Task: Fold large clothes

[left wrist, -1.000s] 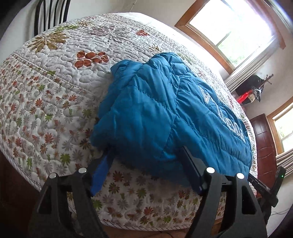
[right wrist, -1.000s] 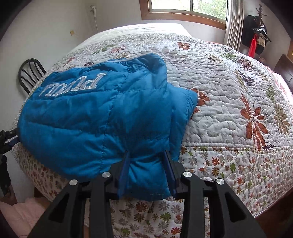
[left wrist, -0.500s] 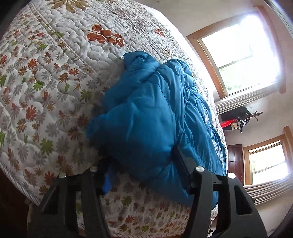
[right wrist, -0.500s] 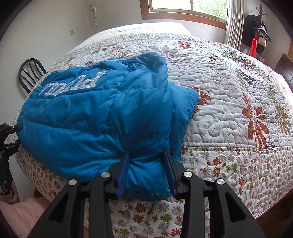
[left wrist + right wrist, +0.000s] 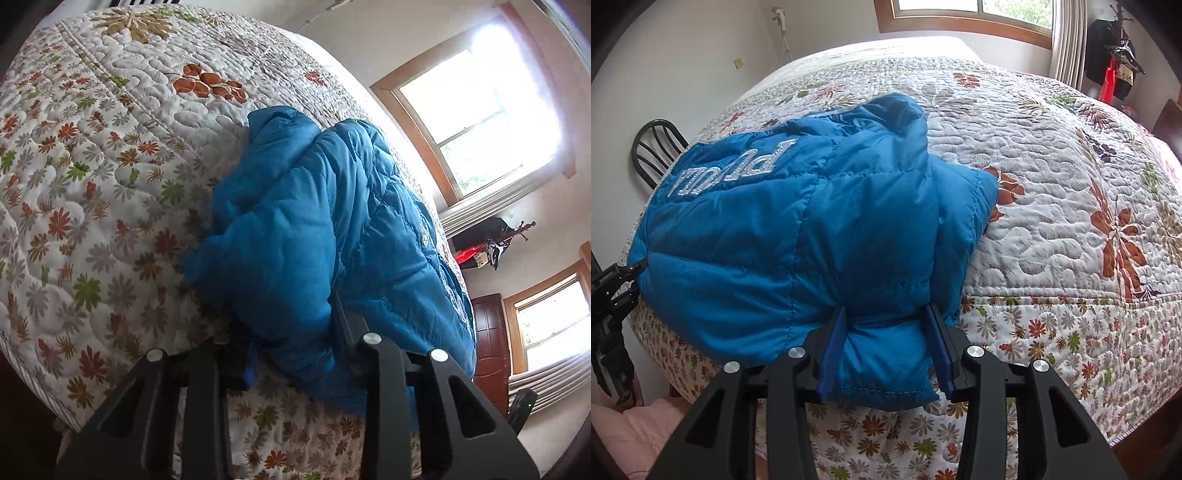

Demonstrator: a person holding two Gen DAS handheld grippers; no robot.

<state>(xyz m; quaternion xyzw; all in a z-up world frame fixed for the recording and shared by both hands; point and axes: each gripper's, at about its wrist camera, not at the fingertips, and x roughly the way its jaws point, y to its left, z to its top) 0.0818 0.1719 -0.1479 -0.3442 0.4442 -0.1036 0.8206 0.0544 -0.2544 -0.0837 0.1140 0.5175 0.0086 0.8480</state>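
- The only thing bearing anything here is the bed: its floral quilt (image 5: pixel 1052 206) carries the blue puffer jacket (image 5: pixel 798 229), which lies near the bed's front edge with its hem hanging over the side.
- Your right gripper (image 5: pixel 886 332) has that overhanging hem bunched between its blue pads; the jaws are opening slightly, yet in the right wrist view the padding bulges against both pads, so the jacket is held.
- Your left gripper (image 5: pixel 291 332) is closing on the jacket's other corner; a thick fold sits between the jaws and hides the left pad, while the right finger presses into the fabric.
- The jacket is glossy, slick-looking, quilted into puffy panels by stitched seams, with silver lettering at about 10 o'clock in the right wrist view.
- From the left wrist view it rises as a crumpled, rounded heap running from the centre toward 3 o'clock.
- The quilt is white, stippled with wavy stitching, printed with orange, green and grey flowers.
- A black chair back (image 5: pixel 657 147) with curved metal bars stands at 9 o'clock beyond the jacket in the right wrist view.
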